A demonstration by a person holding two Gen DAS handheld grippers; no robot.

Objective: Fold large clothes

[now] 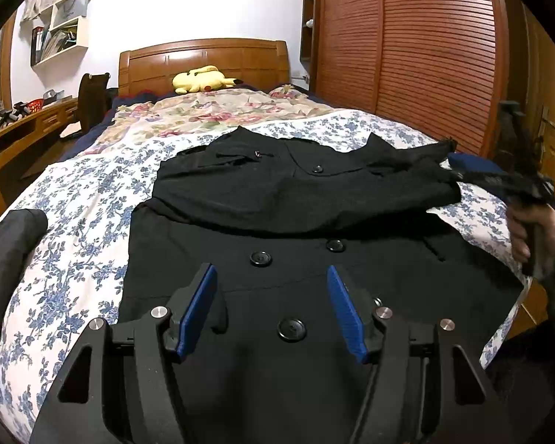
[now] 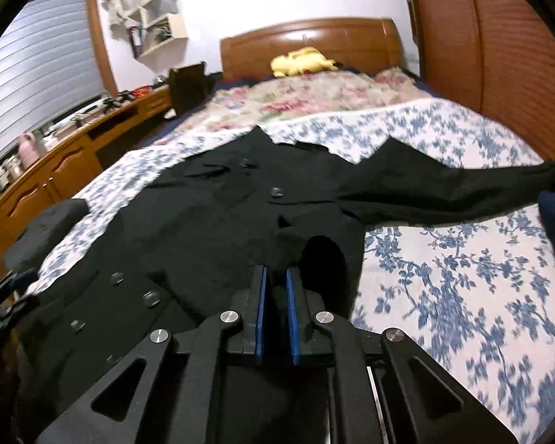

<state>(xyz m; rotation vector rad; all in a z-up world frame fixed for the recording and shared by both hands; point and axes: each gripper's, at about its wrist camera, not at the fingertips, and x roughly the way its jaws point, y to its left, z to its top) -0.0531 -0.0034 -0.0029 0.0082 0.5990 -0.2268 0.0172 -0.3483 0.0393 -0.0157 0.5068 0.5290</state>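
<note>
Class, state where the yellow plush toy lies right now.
In the left wrist view, the yellow plush toy lies at the bed's far end, against the wooden headboard.

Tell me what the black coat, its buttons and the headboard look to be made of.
Black coat: matte woven cloth, perhaps wool blend; it drapes in soft folds.
Buttons: glossy black, likely plastic; rims catch light.
Headboard: varnished wood, with orange-brown grain and sheen.

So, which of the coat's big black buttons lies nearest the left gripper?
The button between the left gripper's open fingers; the other two, and, lie farther up the coat.
</note>
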